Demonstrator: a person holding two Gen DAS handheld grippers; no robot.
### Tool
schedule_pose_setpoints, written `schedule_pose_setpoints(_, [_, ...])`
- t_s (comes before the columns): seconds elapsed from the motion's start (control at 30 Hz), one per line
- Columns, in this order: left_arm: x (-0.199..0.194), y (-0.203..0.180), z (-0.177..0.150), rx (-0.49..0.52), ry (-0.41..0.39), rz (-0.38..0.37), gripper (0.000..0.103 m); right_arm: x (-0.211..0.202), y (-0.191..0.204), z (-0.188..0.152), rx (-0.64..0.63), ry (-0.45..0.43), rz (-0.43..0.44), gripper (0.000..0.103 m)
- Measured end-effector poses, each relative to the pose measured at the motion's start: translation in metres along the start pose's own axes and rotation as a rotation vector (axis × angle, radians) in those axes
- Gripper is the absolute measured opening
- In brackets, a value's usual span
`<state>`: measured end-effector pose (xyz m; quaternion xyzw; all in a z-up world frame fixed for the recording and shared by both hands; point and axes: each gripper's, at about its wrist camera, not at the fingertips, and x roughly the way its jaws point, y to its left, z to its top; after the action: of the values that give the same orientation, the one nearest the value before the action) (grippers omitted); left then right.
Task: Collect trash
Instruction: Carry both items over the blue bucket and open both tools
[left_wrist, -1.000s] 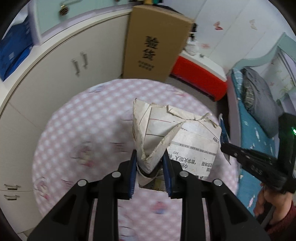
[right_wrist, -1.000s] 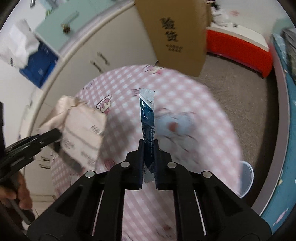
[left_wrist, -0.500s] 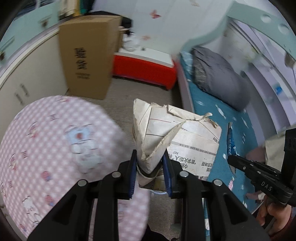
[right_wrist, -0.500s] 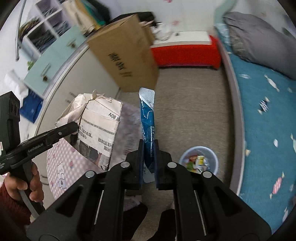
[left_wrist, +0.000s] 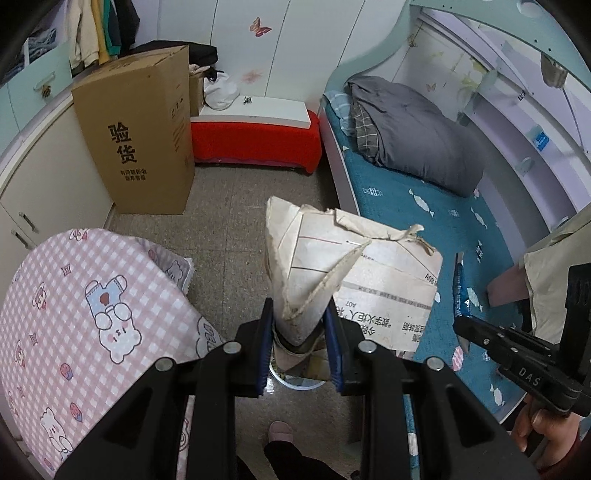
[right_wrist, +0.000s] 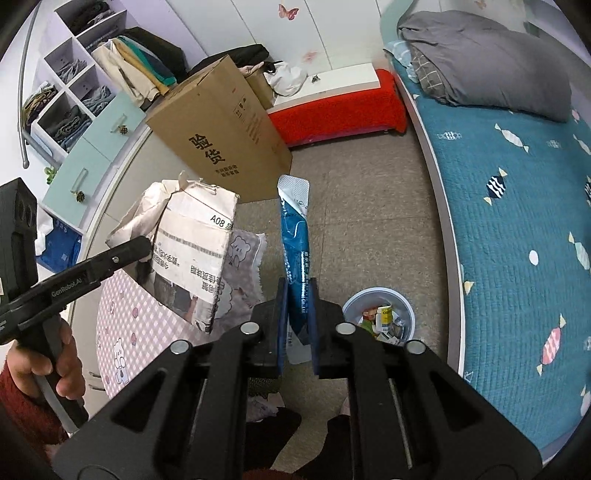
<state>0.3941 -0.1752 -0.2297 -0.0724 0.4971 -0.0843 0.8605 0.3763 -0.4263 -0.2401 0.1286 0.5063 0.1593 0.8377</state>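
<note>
Down on the floor at the lower middle of the right wrist frame sits the trash bin (right_wrist: 378, 317), so the left gripper (left_wrist: 300, 345) pinches the crumpled newspaper (left_wrist: 351, 280) and the right gripper (right_wrist: 297, 328), its jaws just loosening, has the blue wrapper (right_wrist: 294, 236) between them, ready to drop.

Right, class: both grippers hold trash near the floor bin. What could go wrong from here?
The right gripper has just been opening its jaws with the blue sachet between them, while the bin sits off to its side, so the sachet may land on the floor. The newspaper bundle in the left gripper looks broad beside the bin, which already holds rubbish; it may catch the rim.
</note>
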Motion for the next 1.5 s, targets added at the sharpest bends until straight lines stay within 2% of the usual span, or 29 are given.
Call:
schedule_pose_setpoints(0.07, [0.001, -0.003, 0.002, 0.003, 0.006, 0.006, 0.025, 0.003, -0.007, 0.000, 0.020, 0.007, -0.005, 0.019])
schedule_pose_setpoints(0.13, [0.002, -0.005, 0.003, 0.009, 0.008, 0.010, 0.025, 0.004, -0.013, 0.000, 0.038, 0.007, -0.018, 0.032])
schedule_pose_setpoints(0.17, [0.003, -0.004, 0.002, 0.013, 0.008, 0.011, 0.025, 0.004, -0.014, -0.001, 0.042, 0.003, -0.020, 0.049])
schedule_pose_setpoints(0.2, [0.004, -0.004, 0.002, 0.017, 0.009, 0.013, 0.025, 0.003, -0.015, -0.001, 0.044, -0.005, -0.024, 0.052])
schedule_pose_setpoints(0.83, [0.025, -0.049, 0.002, 0.139, 0.057, -0.017, 0.025, -0.029, -0.045, -0.005, 0.123, -0.067, -0.049, 0.056])
schedule_pose_setpoints(1.5, [0.059, -0.093, 0.004, 0.218, 0.126, -0.021, 0.026, -0.052, -0.070, -0.014, 0.205, -0.117, -0.097, 0.058])
